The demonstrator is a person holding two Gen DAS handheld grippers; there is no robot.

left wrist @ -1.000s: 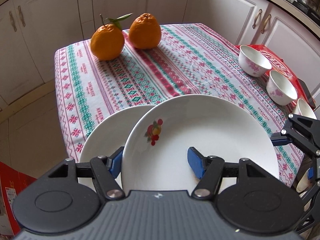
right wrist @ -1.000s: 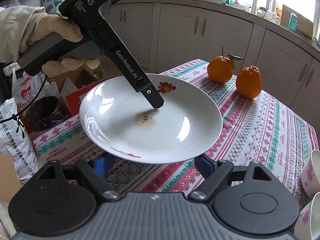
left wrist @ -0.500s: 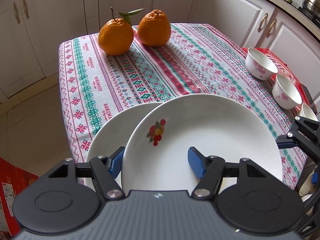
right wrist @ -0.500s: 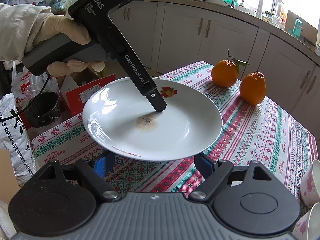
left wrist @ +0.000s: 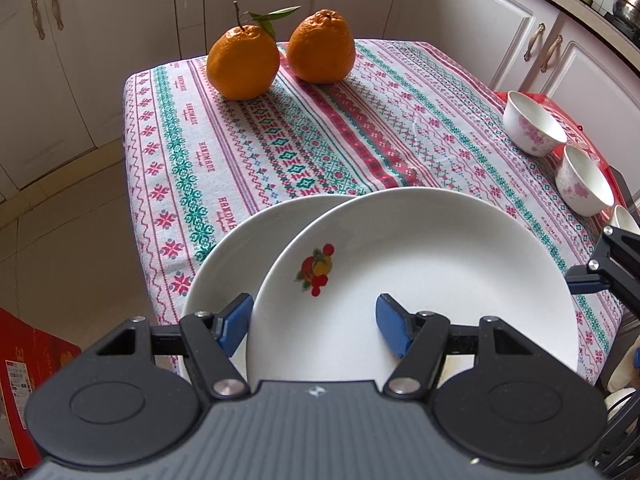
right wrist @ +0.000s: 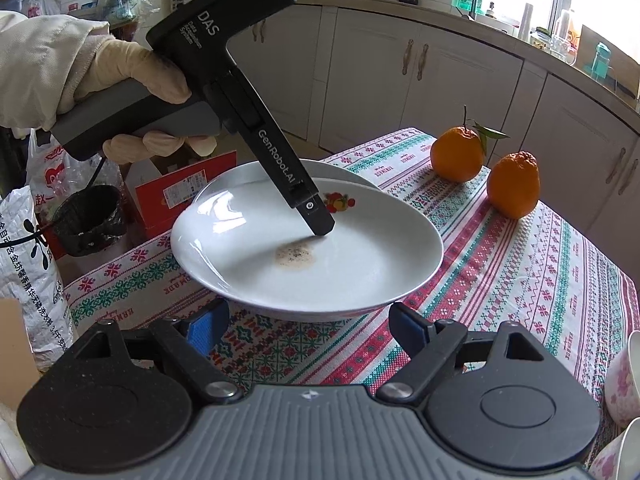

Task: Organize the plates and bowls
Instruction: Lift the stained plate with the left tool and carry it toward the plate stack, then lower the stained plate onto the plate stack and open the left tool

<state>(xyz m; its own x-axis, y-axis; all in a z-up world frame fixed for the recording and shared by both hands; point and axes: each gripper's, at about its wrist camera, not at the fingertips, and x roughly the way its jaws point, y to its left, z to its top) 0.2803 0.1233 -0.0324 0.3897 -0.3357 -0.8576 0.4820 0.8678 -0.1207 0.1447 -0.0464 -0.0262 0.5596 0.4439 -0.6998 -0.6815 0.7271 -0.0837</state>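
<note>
A small table point(left wrist: 192, 128) under a red-and-green patterned cloth stands among white kitchen cabinets point(right wrist: 440, 68). Two oranges point(left wrist: 244, 62) sit at its far end, bowls point(left wrist: 532, 128) along the right edge. The left gripper point(left wrist: 316, 324) has its jaws clamped on a fruit-printed plate point(left wrist: 420, 280) held over another plate point(left wrist: 240, 256) near the table's near left corner. The right gripper point(right wrist: 310, 326) has its jaws wide, with nothing between them.
</note>
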